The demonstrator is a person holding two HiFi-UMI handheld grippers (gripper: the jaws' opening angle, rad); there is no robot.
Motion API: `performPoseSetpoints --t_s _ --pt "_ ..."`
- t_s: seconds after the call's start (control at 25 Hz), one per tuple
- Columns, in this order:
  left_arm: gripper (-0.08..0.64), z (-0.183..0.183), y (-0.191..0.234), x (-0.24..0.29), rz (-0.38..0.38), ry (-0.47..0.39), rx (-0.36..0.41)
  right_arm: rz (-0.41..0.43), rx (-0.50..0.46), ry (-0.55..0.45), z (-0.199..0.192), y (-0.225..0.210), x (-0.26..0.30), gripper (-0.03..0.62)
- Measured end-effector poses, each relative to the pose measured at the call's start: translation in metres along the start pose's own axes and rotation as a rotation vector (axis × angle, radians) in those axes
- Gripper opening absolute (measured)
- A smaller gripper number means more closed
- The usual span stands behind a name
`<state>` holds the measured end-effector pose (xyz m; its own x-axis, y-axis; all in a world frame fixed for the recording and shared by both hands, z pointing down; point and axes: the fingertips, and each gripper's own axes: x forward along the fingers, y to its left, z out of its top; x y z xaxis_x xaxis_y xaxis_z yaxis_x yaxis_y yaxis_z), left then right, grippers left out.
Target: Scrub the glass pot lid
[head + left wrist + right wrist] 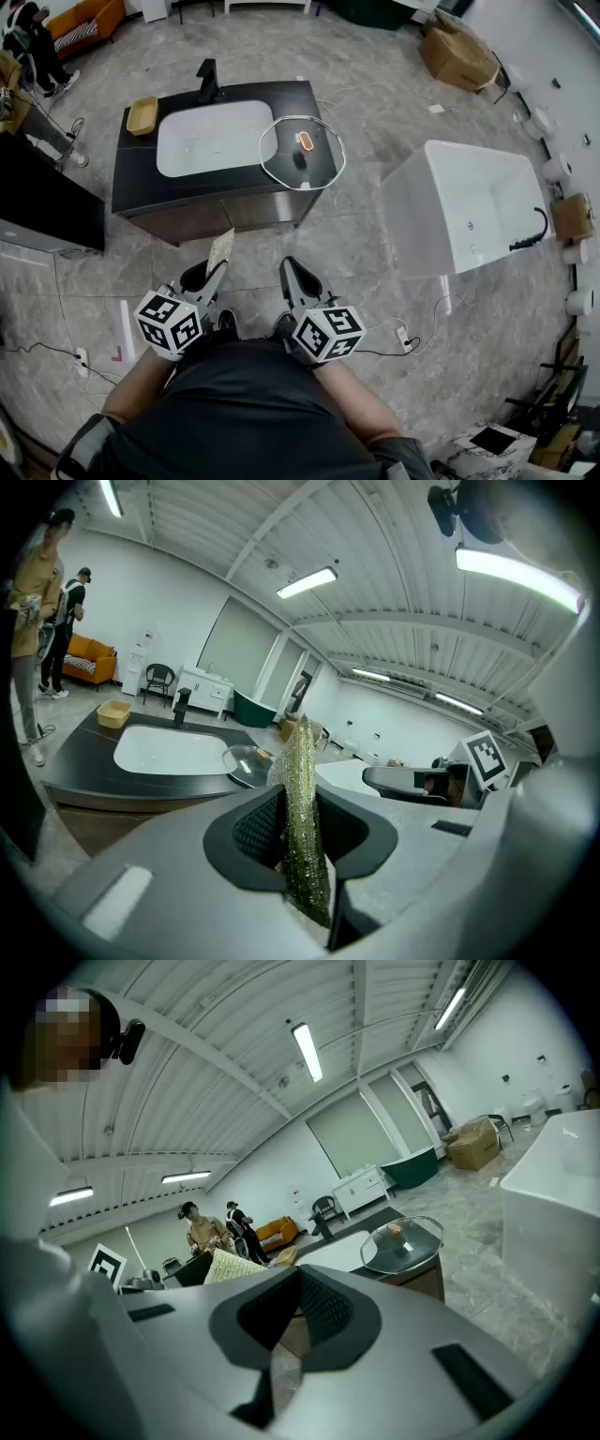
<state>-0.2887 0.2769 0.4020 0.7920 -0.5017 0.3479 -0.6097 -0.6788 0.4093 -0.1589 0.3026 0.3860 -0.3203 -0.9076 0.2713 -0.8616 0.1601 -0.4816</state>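
Left gripper [217, 272] jaws pinching scouring pad [302, 827] | right gripper [290, 267] jaws slightly apart, empty | glass lid [302, 153] untouched on tabletop [141, 183], well ahead | scrubbing not begun

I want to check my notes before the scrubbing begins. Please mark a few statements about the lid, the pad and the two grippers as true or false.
1. The left gripper holds a scrubbing pad. True.
2. The glass lid lies inside the sink basin. False: it lies on the dark countertop, beside the basin.
3. The right gripper holds nothing. True.
4. The pad is pressed on the lid. False: both grippers are close to the person's body, far from the lid.
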Motion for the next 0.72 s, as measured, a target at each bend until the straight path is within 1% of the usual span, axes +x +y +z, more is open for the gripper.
performPoseSetpoints --t_s 0.28,0.44,0.56,0.72 --pt "0.075 -0.001 -0.006 0.006 0.022 -0.003 -0.005 0.018 0.006 0.001 0.001 -0.009 -0.007 0.008" --pt "0.075 -0.004 -0.011 0.012 0.049 0.005 -0.013 0.048 0.022 0.018 0.000 -0.019 -0.011 0.008" --pt "0.075 -0.006 -0.018 0.021 0.079 0.004 -0.030 0.056 0.026 0.025 0.003 -0.034 -0.019 0.008" --pt "0.075 -0.006 -0.040 0.041 0.110 -0.005 -0.060 0.054 0.060 0.016 0.013 -0.065 -0.033 0.008"
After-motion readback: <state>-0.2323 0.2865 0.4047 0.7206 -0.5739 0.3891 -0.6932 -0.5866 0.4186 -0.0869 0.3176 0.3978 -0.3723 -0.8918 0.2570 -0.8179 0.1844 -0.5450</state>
